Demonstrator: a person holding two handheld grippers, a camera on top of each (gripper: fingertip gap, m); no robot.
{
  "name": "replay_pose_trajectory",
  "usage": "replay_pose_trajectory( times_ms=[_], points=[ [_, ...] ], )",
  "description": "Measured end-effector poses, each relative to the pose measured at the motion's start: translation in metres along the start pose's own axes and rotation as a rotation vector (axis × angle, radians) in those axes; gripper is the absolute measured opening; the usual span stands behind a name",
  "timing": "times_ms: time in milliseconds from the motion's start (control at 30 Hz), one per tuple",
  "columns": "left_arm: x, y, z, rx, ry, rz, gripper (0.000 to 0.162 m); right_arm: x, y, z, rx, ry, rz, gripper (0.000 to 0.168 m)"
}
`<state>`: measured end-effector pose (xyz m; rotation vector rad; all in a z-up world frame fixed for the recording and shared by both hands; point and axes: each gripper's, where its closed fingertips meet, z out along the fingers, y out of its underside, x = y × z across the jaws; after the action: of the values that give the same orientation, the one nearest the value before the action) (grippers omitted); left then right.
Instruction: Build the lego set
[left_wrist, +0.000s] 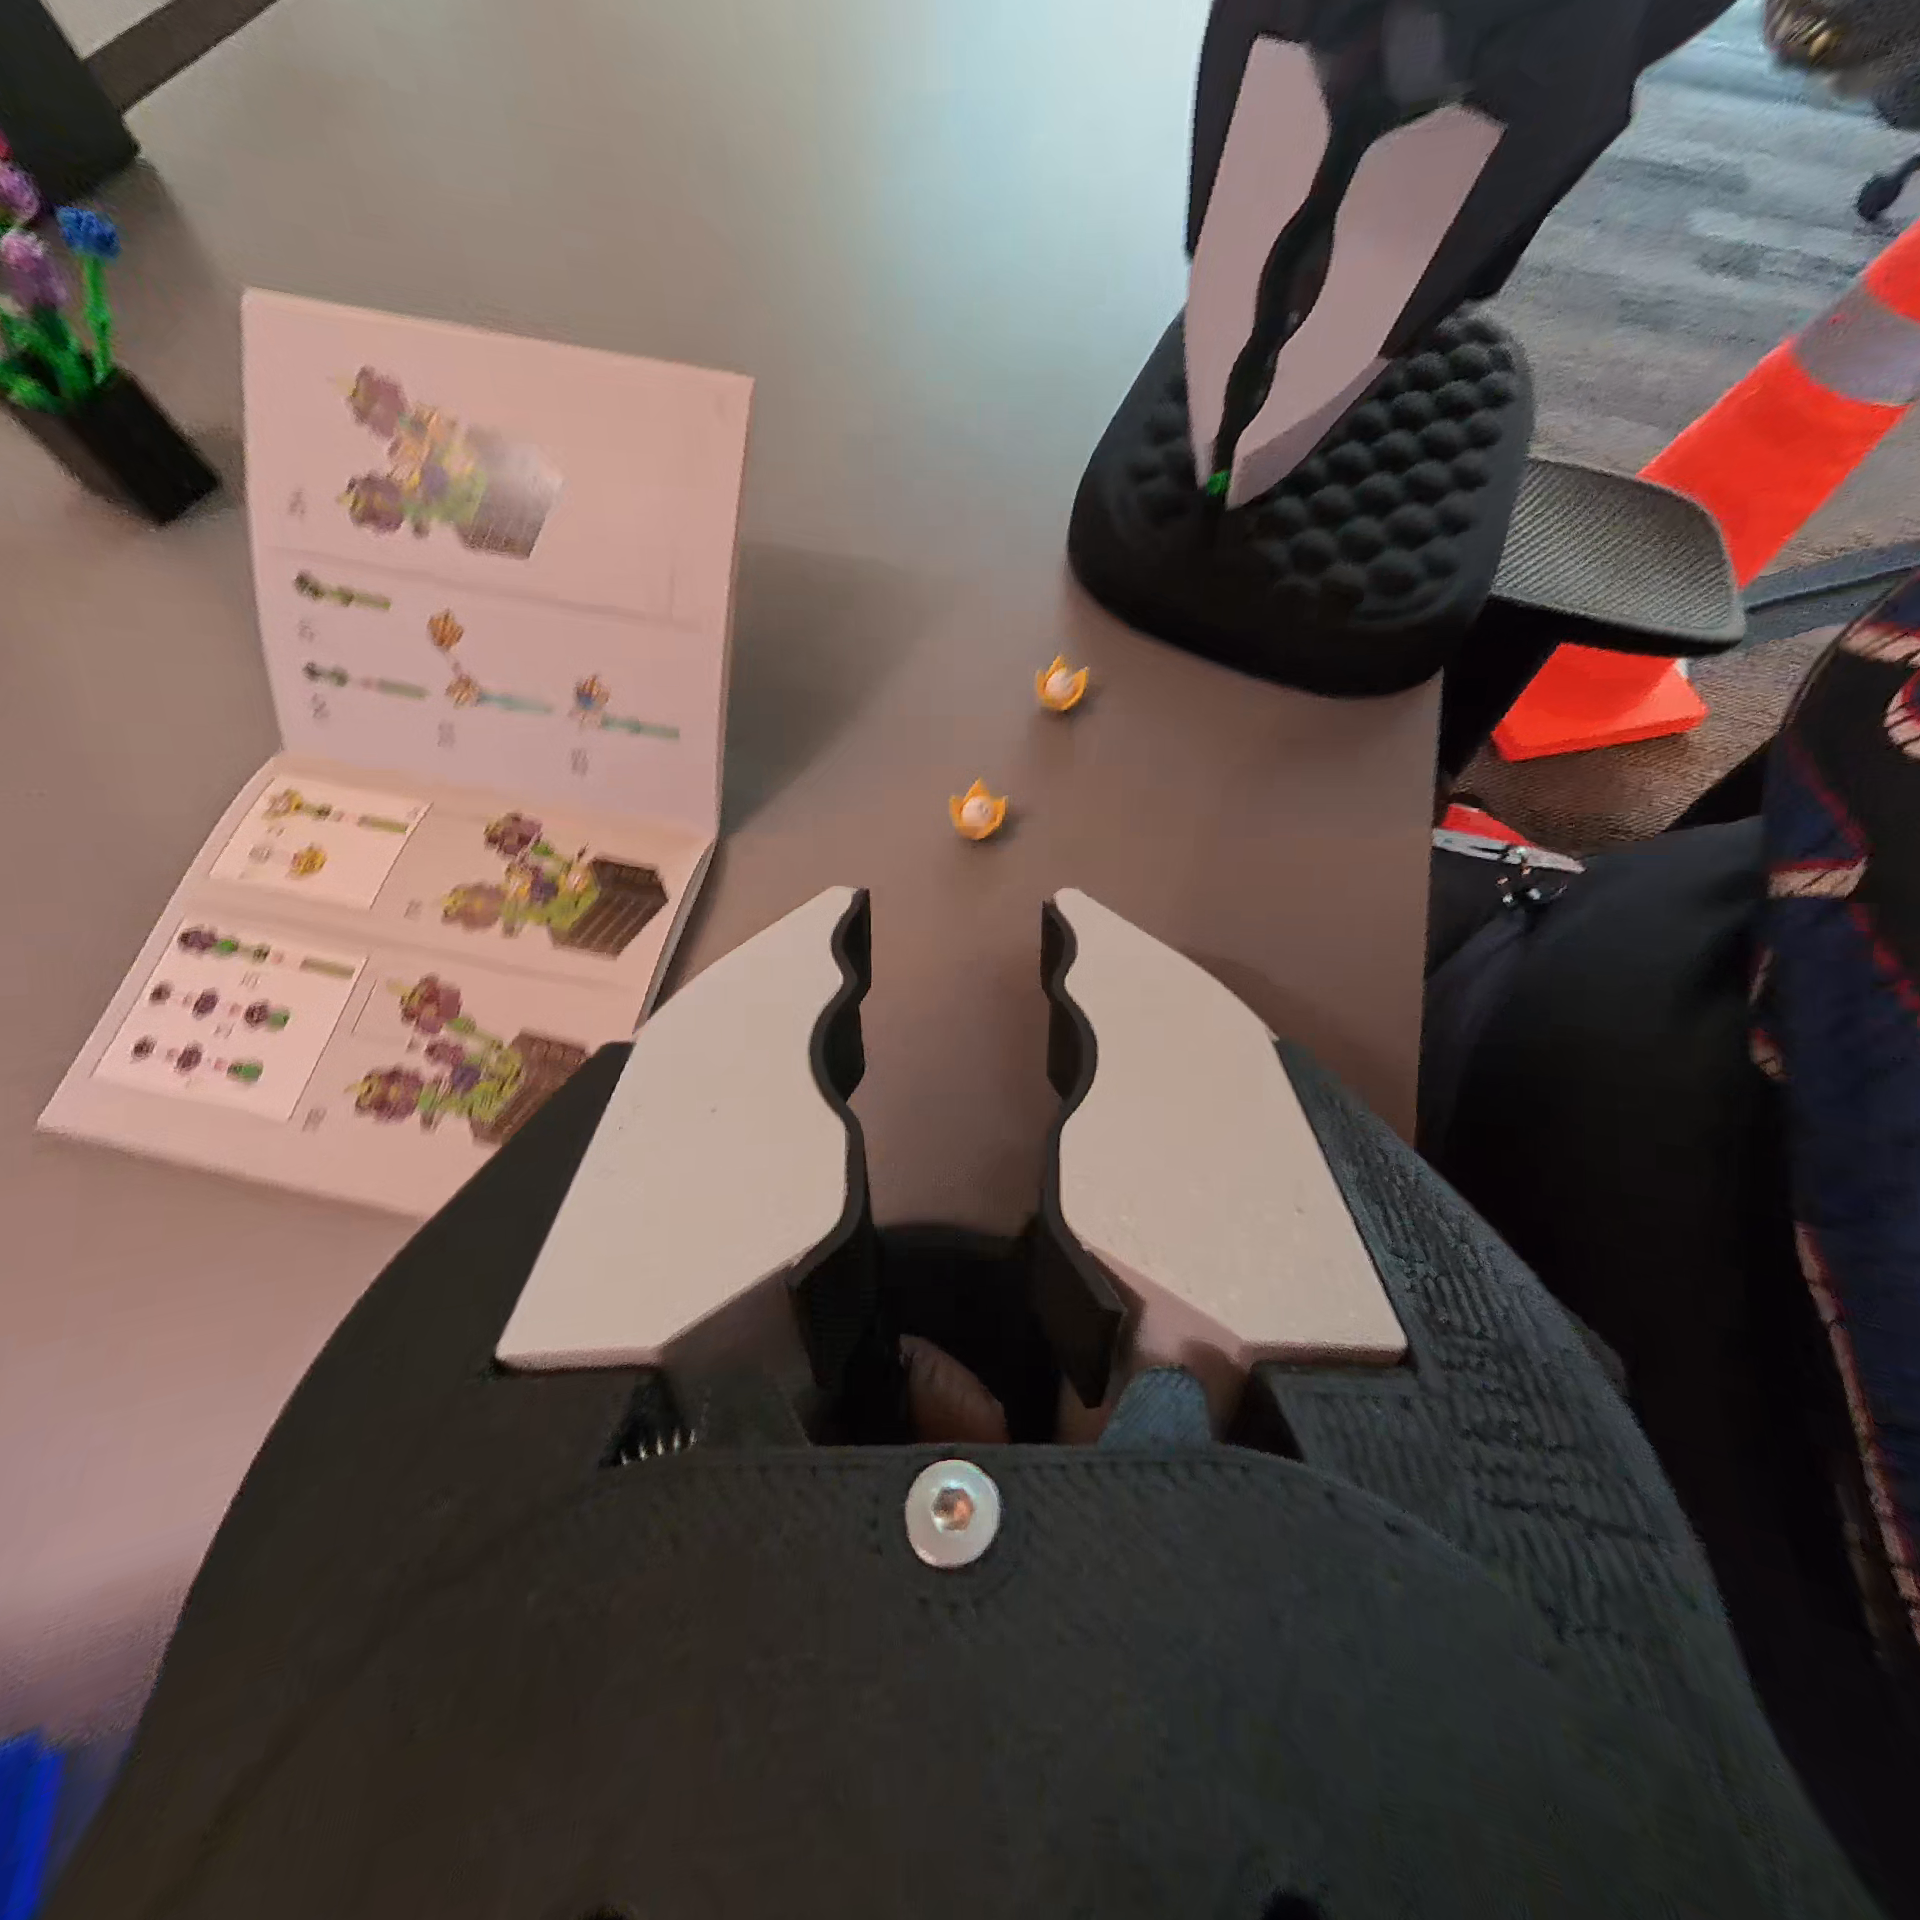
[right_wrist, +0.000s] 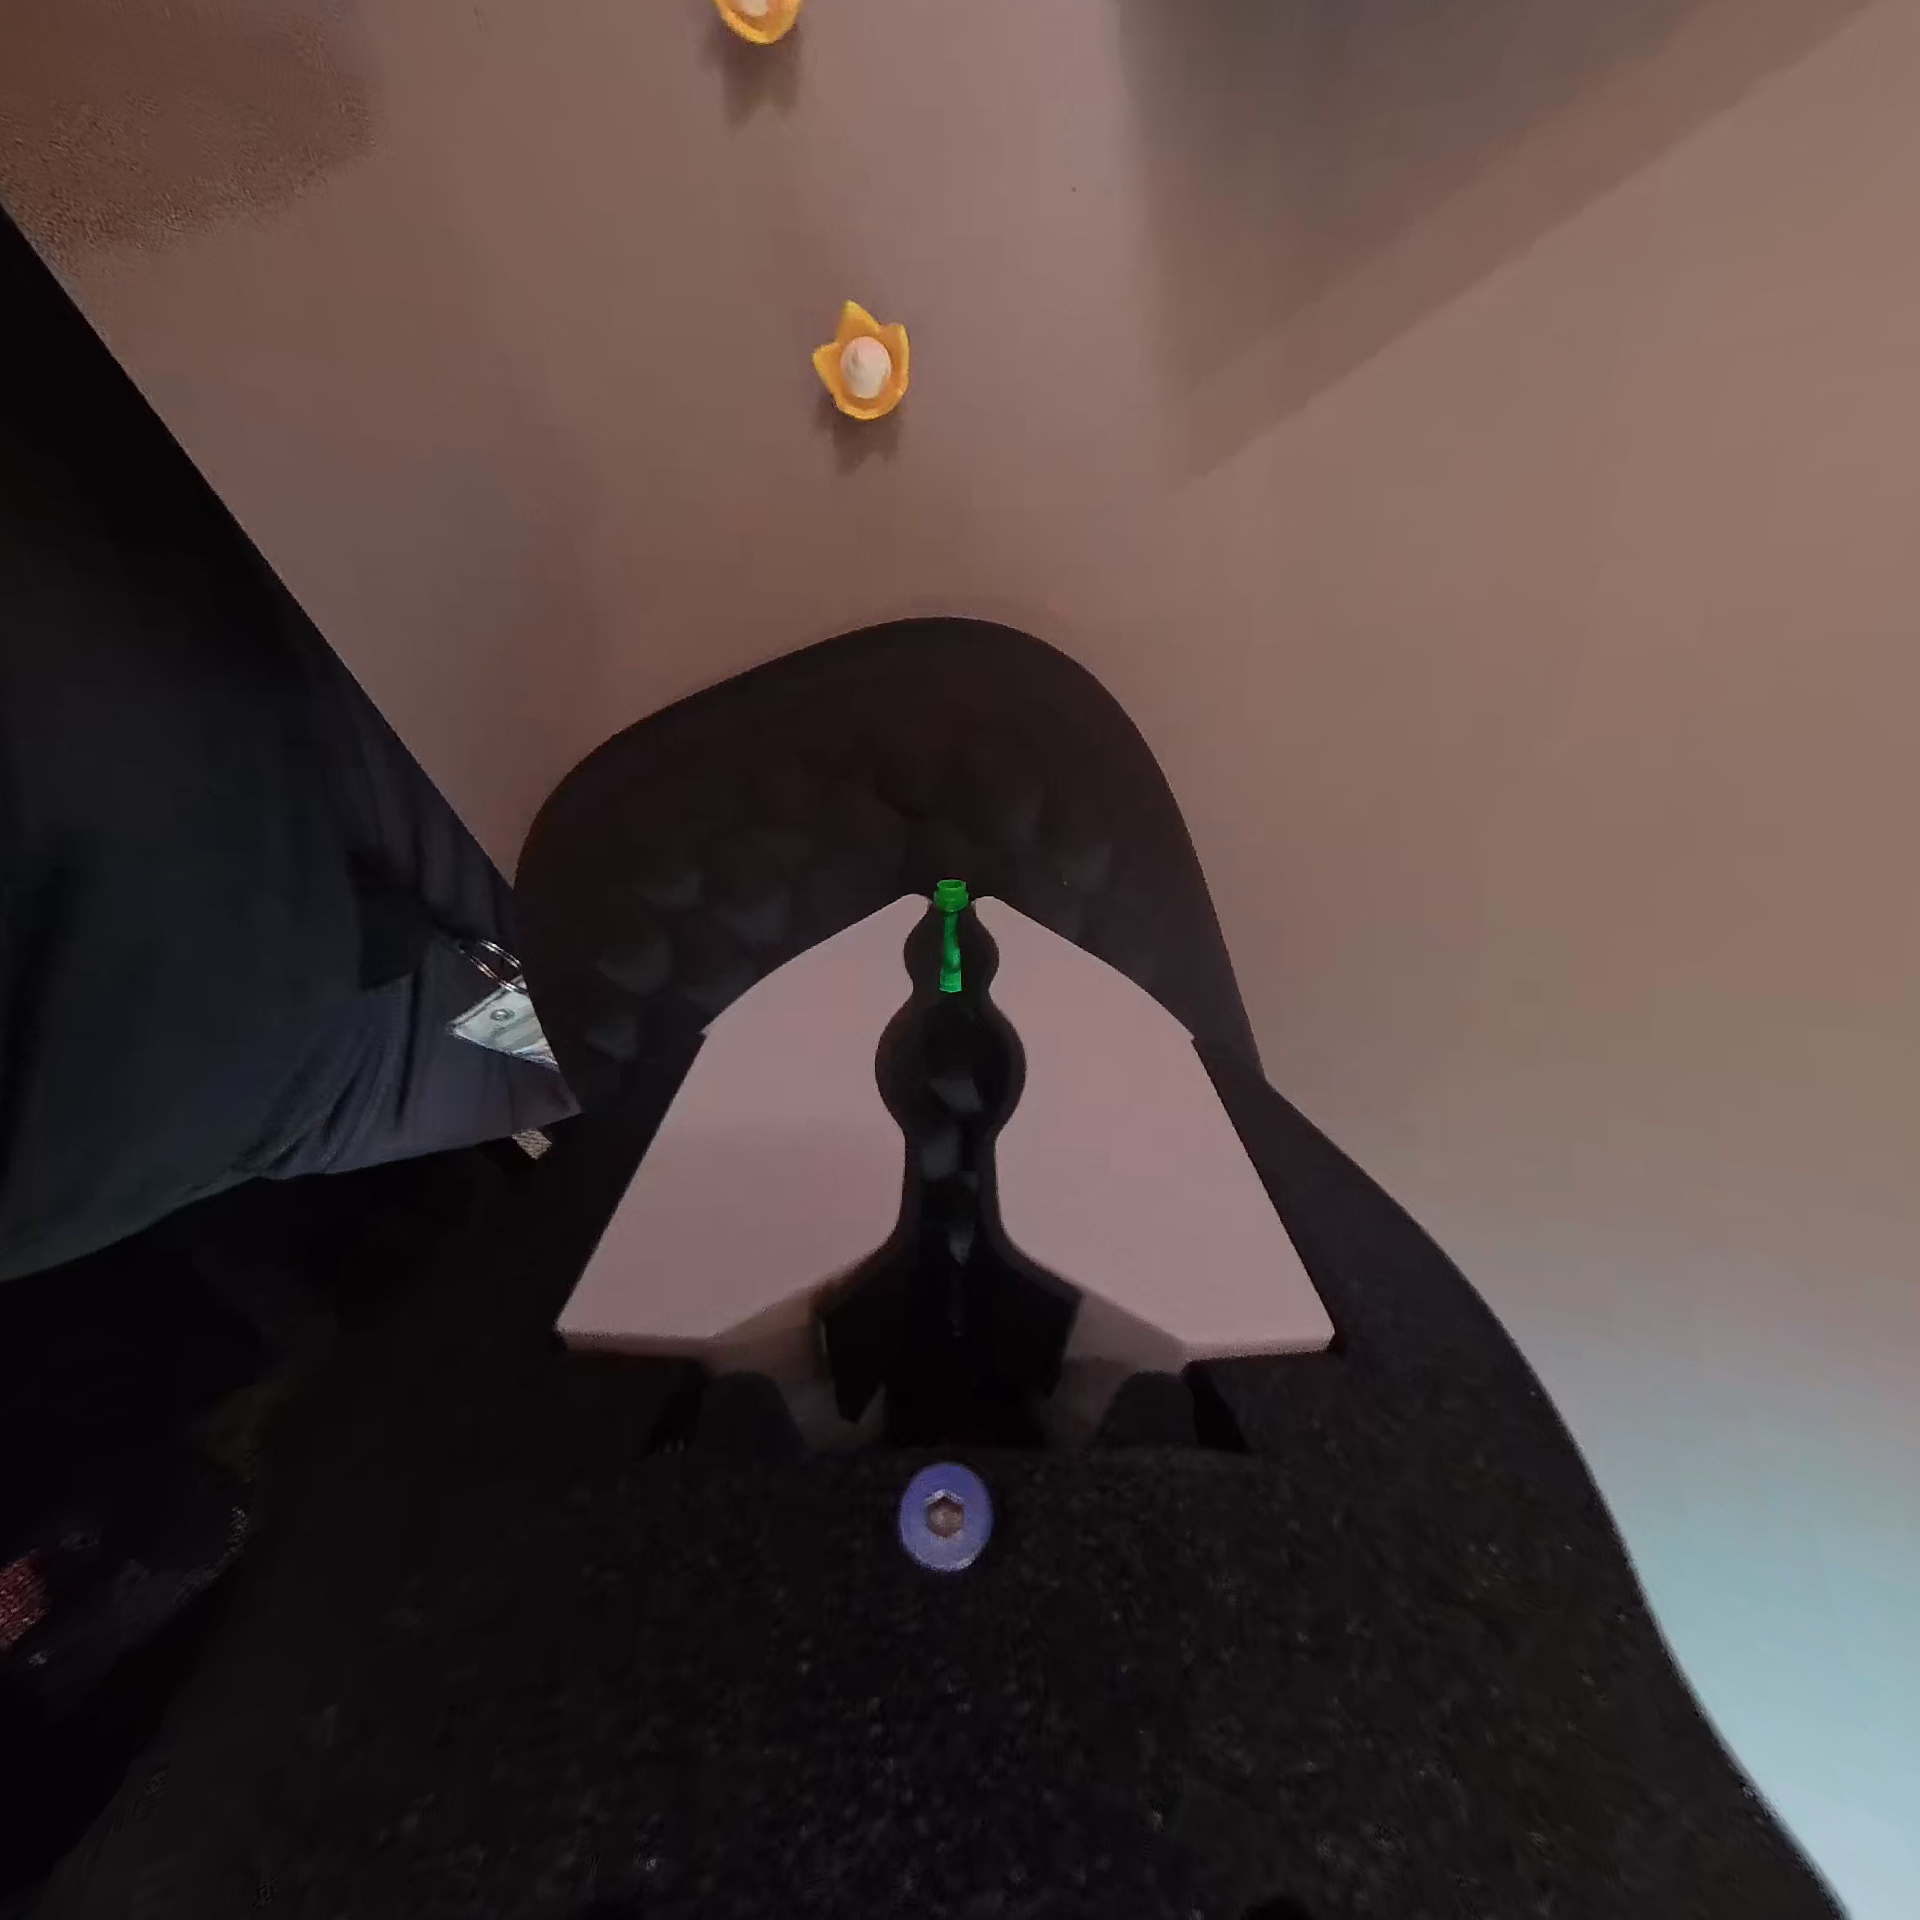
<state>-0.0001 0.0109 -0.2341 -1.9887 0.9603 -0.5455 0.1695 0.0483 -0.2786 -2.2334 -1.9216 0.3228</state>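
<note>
My right gripper (right_wrist: 951, 906) is shut on a thin green stem piece (right_wrist: 949, 940), pinched at the fingertips over a black bumpy pad (right_wrist: 831, 790). In the left wrist view the same gripper (left_wrist: 1221, 488) points down at the pad (left_wrist: 1351, 540) with a bit of the green stem piece (left_wrist: 1216, 481) at its tips. My left gripper (left_wrist: 956, 909) is open and empty above the grey table (left_wrist: 935, 312). Two small orange flower pieces with white centres lie ahead of it, the near one (left_wrist: 977, 810) and the far one (left_wrist: 1061, 685). One orange flower piece (right_wrist: 862, 362) also shows in the right wrist view.
An open instruction booklet (left_wrist: 436, 748) lies on the left of the table. A built flower bunch in a black base (left_wrist: 73, 353) stands at the far left. The table's right edge drops to a chair (left_wrist: 1621, 561), an orange cone (left_wrist: 1745, 468) and a dark bag (left_wrist: 1610, 1039). There is about 20 cm between the tips of the two grippers.
</note>
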Motion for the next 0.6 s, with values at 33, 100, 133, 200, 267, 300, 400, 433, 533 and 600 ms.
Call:
replay_pose_trajectory(
  times_ms=[33,100,133,200,267,300,400,433,533,600],
  points=[
    [0.002,-0.005,0.004,0.004,0.012,0.007,0.032,0.000,0.000,0.001,0.010,-0.009,0.017,0.004],
    [0.003,-0.014,0.014,-0.003,0.028,0.014,0.034,0.000,0.000,0.002,0.040,-0.018,0.033,0.004],
    [0.005,-0.016,0.020,-0.019,0.040,0.018,0.036,0.000,0.000,0.002,0.054,-0.016,0.040,0.004],
    [0.003,-0.013,0.033,-0.080,0.039,0.026,0.037,0.001,0.000,0.002,0.074,-0.003,0.049,0.004],
    [0.003,-0.007,0.043,-0.149,0.052,0.043,0.037,0.001,-0.001,0.002,0.080,0.008,0.038,0.004],
    [0.004,-0.005,0.048,-0.173,0.068,0.048,0.037,0.001,-0.001,0.002,0.081,0.008,0.033,0.004],
    [0.007,-0.001,0.058,-0.234,0.105,0.066,0.033,0.001,-0.001,0.002,0.091,-0.010,0.033,0.004],
    [0.006,0.001,0.060,-0.257,0.104,0.076,0.032,0.001,-0.001,0.001,0.097,-0.017,0.036,0.004],
    [0.002,0.008,0.065,-0.327,0.090,0.091,0.032,0.001,-0.001,0.001,0.117,-0.026,0.048,0.004],
    [0.003,0.010,0.068,-0.348,0.101,0.087,0.032,0.001,-0.001,0.001,0.122,-0.024,0.054,0.004]
  ],
)
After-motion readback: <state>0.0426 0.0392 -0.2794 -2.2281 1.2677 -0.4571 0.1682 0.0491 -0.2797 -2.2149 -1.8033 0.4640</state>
